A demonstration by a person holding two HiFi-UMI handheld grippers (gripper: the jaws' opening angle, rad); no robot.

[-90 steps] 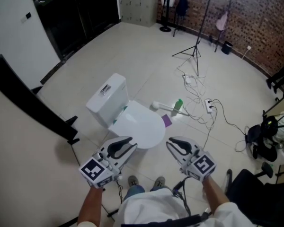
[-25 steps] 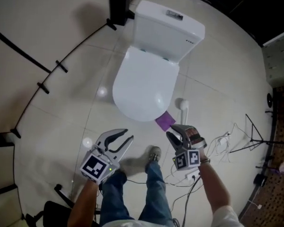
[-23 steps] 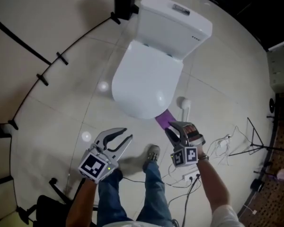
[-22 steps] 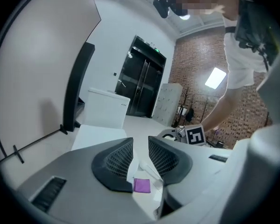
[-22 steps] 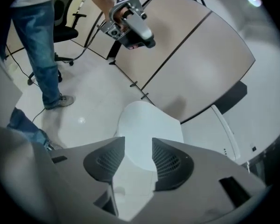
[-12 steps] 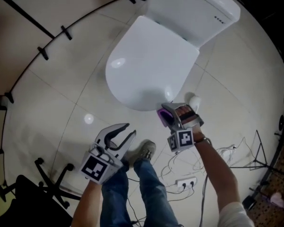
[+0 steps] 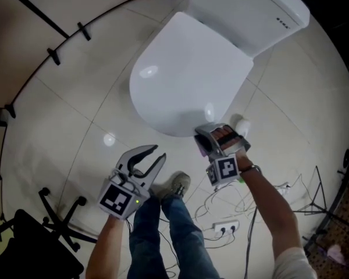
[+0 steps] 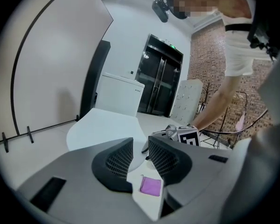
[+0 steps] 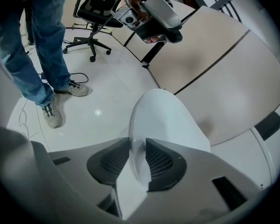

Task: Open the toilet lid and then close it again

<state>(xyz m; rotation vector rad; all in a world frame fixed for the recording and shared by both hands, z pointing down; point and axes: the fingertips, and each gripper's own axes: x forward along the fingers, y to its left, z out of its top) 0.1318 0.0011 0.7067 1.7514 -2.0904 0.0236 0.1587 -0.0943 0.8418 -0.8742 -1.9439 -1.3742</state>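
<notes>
Since the toilet lid [image 7: 186, 74] lies flat on the bowl with its hinge back by the tank [image 7: 250, 4], the only free edge to lift by is the rounded front rim. That is just where the person has brought the right gripper [image 7: 210, 133]. From where I stand it points steeply down at the near right of that rim. The right gripper view shows the thin white edge running up between the two ribbed pads [image 9: 161, 162]. The jaws have just been closing and now look pinched onto it, one pad on each face. That grip makes sense to me, as a lid so thin and smooth offers nothing else to catch. The left gripper [image 7: 158, 152] hangs over bare floor tile, well apart from the bowl, its jaws partly spread with nothing between them. Only a purple cloth [image 8: 151, 185] on the floor shows beyond them. I take it that hand is kept out of the lid's swing. Opening has not yet begun. The lift looks to be next, and slipping off the glossy rim is the risk.
</notes>
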